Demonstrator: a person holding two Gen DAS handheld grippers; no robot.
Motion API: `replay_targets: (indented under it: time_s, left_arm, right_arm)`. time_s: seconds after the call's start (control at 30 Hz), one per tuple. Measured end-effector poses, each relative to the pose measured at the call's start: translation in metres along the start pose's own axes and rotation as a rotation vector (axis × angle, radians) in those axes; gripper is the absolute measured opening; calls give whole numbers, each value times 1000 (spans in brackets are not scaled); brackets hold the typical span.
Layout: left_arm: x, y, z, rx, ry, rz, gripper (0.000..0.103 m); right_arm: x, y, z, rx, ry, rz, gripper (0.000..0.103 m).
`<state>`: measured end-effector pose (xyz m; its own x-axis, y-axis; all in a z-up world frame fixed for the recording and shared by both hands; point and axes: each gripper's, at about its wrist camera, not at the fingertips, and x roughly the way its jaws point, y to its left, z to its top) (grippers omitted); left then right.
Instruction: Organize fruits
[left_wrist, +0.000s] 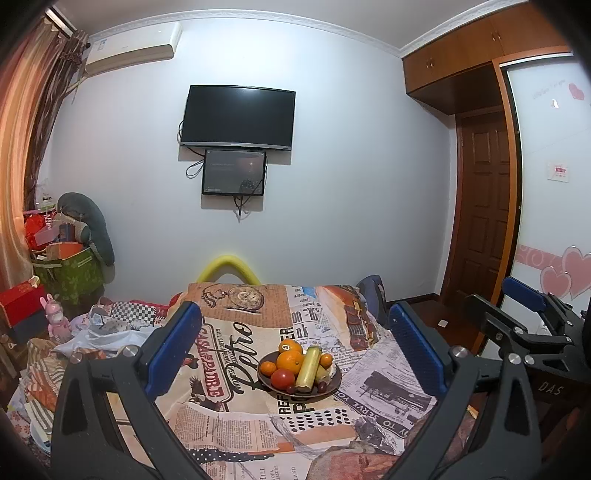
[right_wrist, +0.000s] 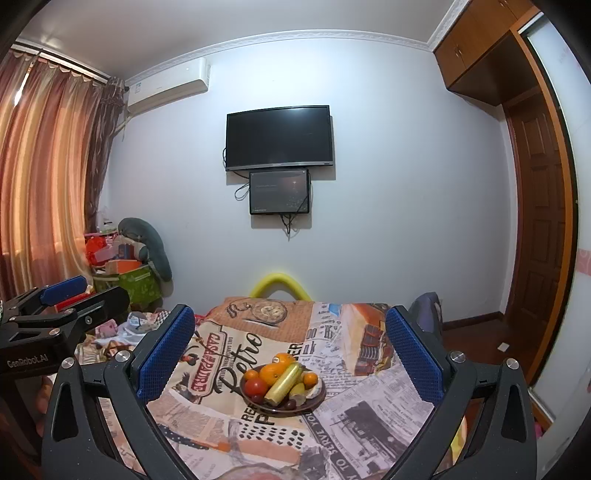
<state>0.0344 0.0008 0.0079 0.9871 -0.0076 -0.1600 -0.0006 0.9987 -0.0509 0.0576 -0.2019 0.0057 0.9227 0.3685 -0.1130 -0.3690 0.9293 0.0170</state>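
**Both grippers spread above the fruit plate**

Your left gripper (left_wrist: 295, 339) hangs over the counter (left_wrist: 229, 424) with its blue pads (left_wrist: 173, 347) spread wide and nothing between them. Your right gripper (right_wrist: 290, 343) is the same: pads (right_wrist: 166, 354) parted, empty, held clear of the patterned newsprint cloth (right_wrist: 351, 417). From the left wrist view, the right gripper sits off to the right edge (side by side with yours, well apart).

The dark plate (left_wrist: 330, 386) sits near the middle of the counter, between each pair of fingers in both views. On it are oranges (left_wrist: 290, 362), a red tomato (left_wrist: 282, 378), a long pale green-yellow piece (left_wrist: 308, 369) lying across the pile, and a few dark grapes (left_wrist: 322, 386) at the near rim.
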Motion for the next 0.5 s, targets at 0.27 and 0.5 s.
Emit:
replay_targets:
  time_s: [0.27, 0.5]
  left_arm:
    - [-1, -1, 0, 0, 3, -9, 103]
    - [-2, -4, 0, 9, 6, -14, 103]
  right_arm:
    - [-1, 2, 0, -4, -2, -2, 103]
    - [0, 3, 0, -7, 2, -2, 103]
